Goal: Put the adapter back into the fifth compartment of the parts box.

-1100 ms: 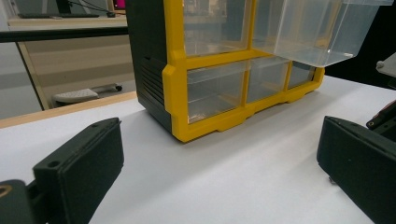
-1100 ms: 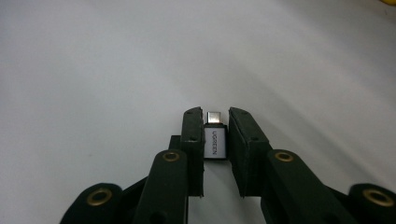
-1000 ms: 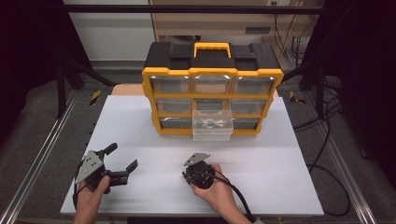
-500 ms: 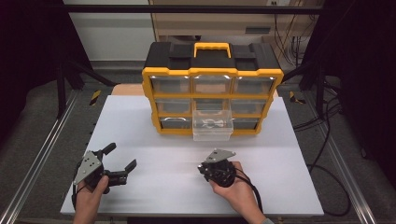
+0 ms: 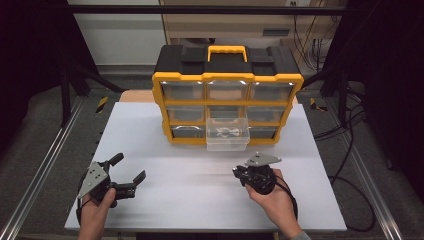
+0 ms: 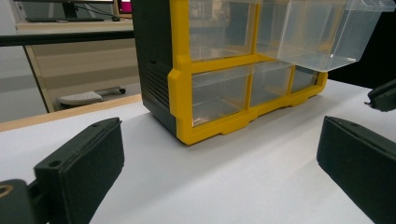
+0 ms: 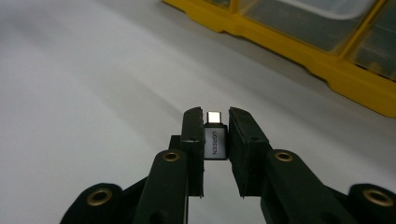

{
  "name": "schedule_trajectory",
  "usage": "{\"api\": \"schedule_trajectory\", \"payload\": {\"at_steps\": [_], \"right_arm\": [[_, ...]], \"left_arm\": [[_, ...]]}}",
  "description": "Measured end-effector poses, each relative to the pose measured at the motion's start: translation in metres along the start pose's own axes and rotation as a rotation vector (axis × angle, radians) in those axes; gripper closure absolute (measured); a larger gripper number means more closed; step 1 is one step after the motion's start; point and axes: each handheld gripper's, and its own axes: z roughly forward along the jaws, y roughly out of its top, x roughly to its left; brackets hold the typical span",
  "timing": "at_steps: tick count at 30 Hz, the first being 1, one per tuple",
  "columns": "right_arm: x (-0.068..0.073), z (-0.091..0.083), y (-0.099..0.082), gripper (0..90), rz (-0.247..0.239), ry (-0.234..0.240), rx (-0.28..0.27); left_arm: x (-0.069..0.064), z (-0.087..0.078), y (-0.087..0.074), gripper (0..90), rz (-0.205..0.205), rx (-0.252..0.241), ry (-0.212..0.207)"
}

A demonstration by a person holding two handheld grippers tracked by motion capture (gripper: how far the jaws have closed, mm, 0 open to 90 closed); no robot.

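Below the pulled-out clear drawer (image 5: 227, 134) of the yellow-and-black organizer (image 5: 227, 95), the right gripper (image 5: 241, 174) sits above the white desk (image 5: 165, 150), its jaws pinching a small dark adapter (image 7: 215, 141) with a metal plug tip pointing out past the pads. Seen in the right gripper view, the adapter stands upright between the two black pads, gripped on both flat sides, with the organizer's yellow bottom edge running across the upper right, well beyond the adapter. That drawer juts from the middle of the organizer's bottom row and overhangs the desk; what lies in it is too blurred to tell. To the organizer's front left, well apart from it, the left gripper (image 5: 129, 175) rests low over the desk with its jaws spread wide and nothing between them; in the left gripper view the organizer's corner and the clear drawer (image 6: 322, 32) show between the two pads. Each gripper is held by a hand near the desk's near edge.
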Motion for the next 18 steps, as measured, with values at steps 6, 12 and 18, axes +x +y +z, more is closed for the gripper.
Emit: {"api": "schedule_trajectory", "payload": {"at_steps": [6, 12, 18], "right_arm": [[-0.017, -0.016, -0.002, 76.3, 0.036, -0.042, -0.056], [-0.030, -0.032, 0.000, 76.3, 0.081, -0.086, -0.143], [-0.038, -0.045, 0.004, 76.3, 0.109, -0.122, -0.219]], "left_arm": [[0.001, -0.001, 0.000, 0.6, -0.003, 0.000, 0.003], [0.002, -0.003, 0.000, 0.7, -0.008, -0.009, 0.011], [0.002, -0.003, -0.001, 0.7, -0.010, -0.007, 0.010]]}}
